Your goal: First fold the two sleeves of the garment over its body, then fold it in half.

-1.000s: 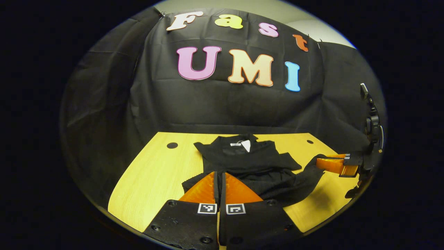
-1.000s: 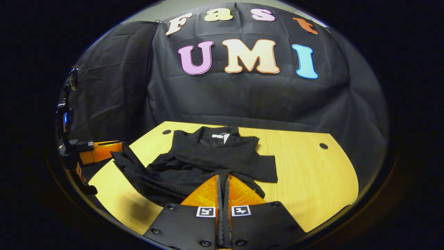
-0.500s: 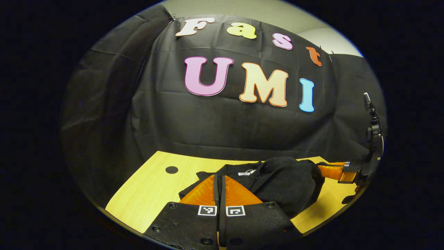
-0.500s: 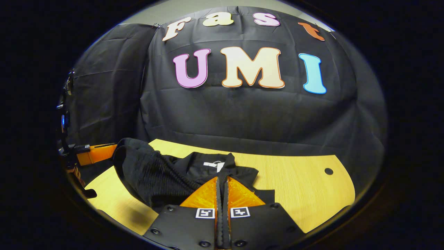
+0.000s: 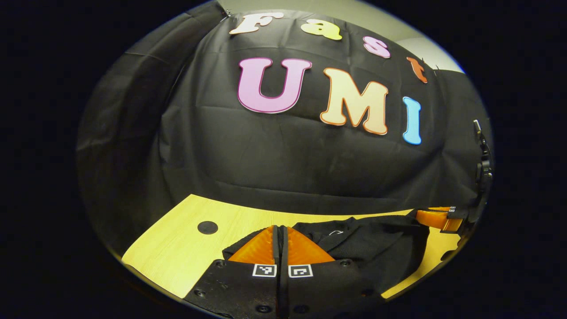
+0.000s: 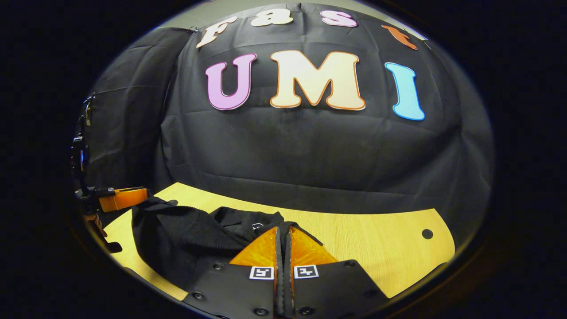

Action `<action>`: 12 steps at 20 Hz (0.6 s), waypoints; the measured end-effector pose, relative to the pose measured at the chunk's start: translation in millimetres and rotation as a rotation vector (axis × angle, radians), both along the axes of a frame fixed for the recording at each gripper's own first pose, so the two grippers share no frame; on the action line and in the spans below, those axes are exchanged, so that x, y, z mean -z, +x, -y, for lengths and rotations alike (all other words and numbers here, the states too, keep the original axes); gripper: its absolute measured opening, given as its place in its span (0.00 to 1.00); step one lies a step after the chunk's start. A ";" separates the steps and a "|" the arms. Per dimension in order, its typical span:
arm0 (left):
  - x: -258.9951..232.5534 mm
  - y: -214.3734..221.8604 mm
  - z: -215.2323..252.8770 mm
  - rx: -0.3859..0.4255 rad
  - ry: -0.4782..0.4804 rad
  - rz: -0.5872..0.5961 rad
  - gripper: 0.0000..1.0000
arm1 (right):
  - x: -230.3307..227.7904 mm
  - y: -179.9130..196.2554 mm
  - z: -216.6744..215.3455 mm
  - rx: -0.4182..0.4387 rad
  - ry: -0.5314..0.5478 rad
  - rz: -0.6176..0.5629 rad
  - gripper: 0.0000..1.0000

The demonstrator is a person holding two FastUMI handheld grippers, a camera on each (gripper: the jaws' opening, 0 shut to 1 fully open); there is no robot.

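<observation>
Black garment (image 5: 376, 248) on wooden table (image 5: 186, 252), its hem stretched between left gripper (image 5: 280, 230) and right gripper (image 6: 283, 232), both jaws clamped on the cloth.

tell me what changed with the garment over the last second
Both tools, the left tool and the right tool, carried the near edge of the black garment up and forward toward the collar, so the half fold now mostly covers the body and folded sleeves. Both stayed shut on the fabric. The yellow table did not change.
</observation>
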State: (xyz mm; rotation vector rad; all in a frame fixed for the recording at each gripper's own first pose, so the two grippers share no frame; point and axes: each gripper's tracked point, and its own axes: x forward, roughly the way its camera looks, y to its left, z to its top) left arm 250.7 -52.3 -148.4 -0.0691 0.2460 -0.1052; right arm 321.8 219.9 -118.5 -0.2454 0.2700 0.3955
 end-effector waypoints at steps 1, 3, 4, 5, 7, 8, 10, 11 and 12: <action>7.6 8.7 0.4 -0.001 0.009 -0.014 0.00 | 7.1 7.6 -1.7 0.003 -0.006 -0.009 0.02; 20.6 19.4 1.4 -0.006 0.034 -0.031 0.00 | 19.0 18.8 -4.0 0.005 -0.018 -0.014 0.02; 25.9 23.4 1.1 -0.005 0.051 -0.033 0.00 | 23.6 22.7 -3.8 0.006 -0.025 -0.016 0.02; 29.3 26.6 1.1 -0.003 0.067 -0.036 0.00 | 27.4 25.7 -3.8 0.007 -0.027 -0.022 0.02; 32.9 31.4 2.0 0.004 0.092 -0.042 0.00 | 33.1 30.4 -2.2 0.014 -0.014 -0.038 0.02; 35.5 33.8 2.4 0.006 0.101 -0.046 0.02 | 35.2 29.9 0.1 0.022 -0.007 -0.051 0.05; 34.4 32.4 1.7 0.011 0.118 -0.048 0.08 | 33.7 30.0 2.8 0.030 0.012 -0.065 0.15; 32.0 32.6 1.9 0.010 0.120 -0.043 0.06 | 32.3 30.8 2.9 0.029 0.023 -0.067 0.17; 28.3 31.0 2.6 0.013 0.114 -0.035 0.22 | 26.4 27.3 2.2 0.018 0.036 -0.063 0.20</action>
